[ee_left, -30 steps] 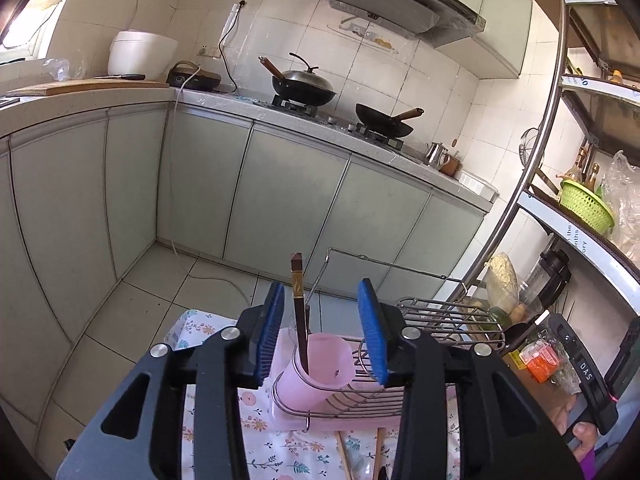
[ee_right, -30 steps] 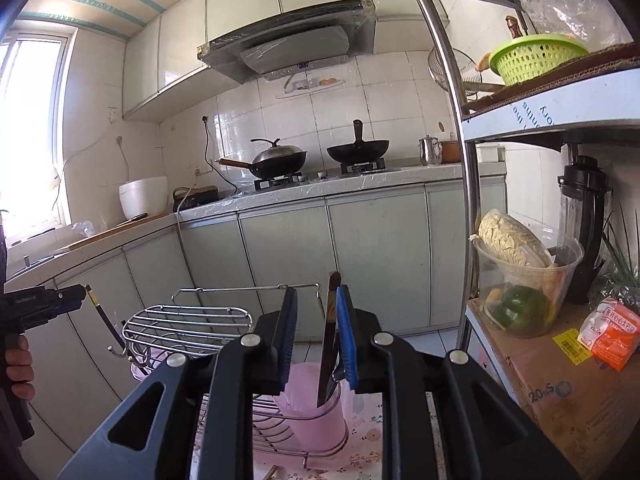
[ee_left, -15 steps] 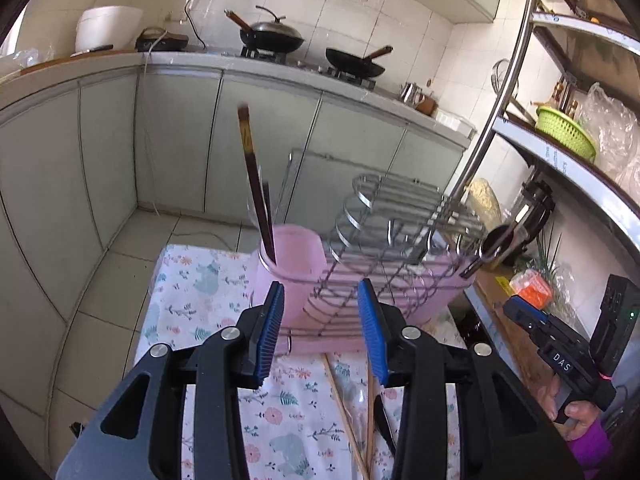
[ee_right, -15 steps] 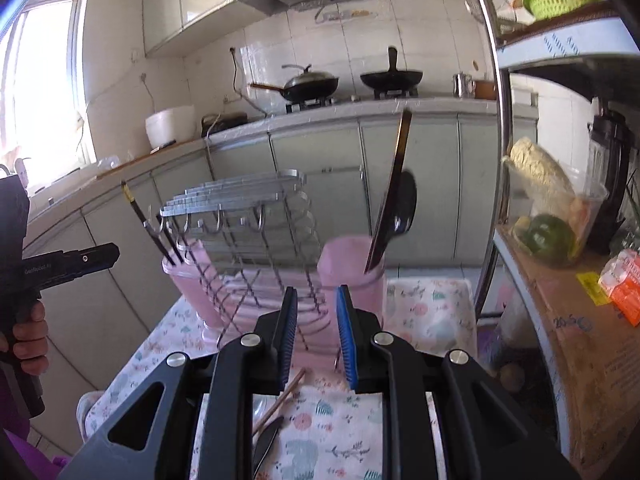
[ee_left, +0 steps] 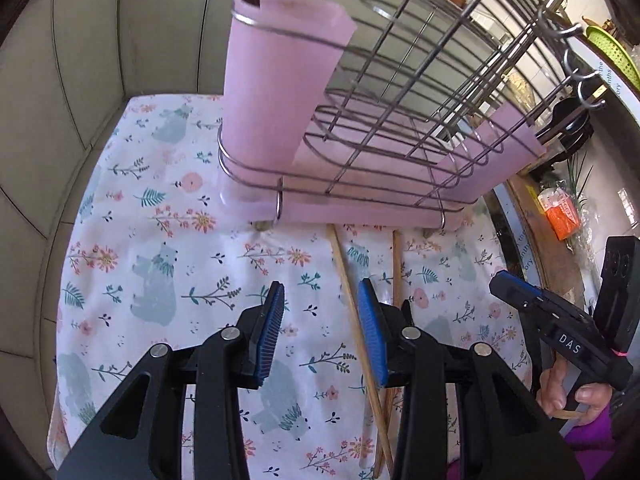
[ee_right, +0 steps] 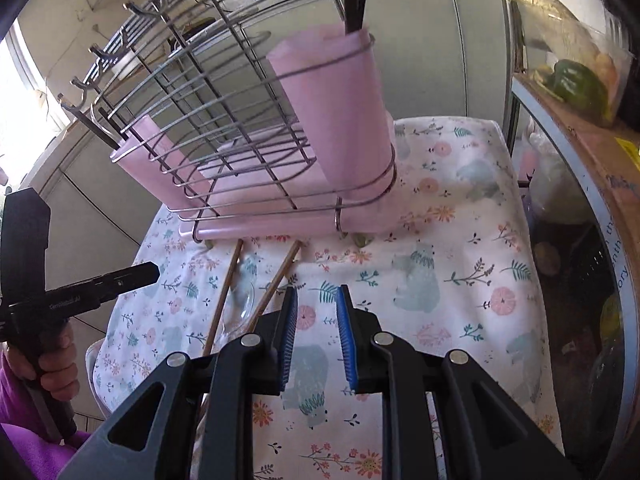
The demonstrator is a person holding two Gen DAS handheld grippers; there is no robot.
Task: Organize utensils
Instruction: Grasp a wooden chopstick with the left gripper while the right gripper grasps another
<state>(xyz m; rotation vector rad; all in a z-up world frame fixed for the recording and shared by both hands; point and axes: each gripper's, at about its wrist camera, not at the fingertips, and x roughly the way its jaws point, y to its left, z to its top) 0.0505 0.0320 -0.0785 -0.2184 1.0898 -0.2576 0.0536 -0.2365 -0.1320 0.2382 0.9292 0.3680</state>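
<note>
Left gripper (ee_left: 321, 332): lower centre of the left wrist view, jaws parted with a wide gap, blue pads (ee_left: 271, 332) facing each other, nothing between them. Right gripper (ee_right: 317, 336): lower centre of the right wrist view, jaws parted by a narrower gap, nothing held. In the left wrist view the right gripper appears at the lower right edge, gripped by the right hand (ee_left: 576, 394). In the right wrist view the left gripper appears at the left edge, gripped by the left hand (ee_right: 52, 364) below a purple sleeve.
</note>
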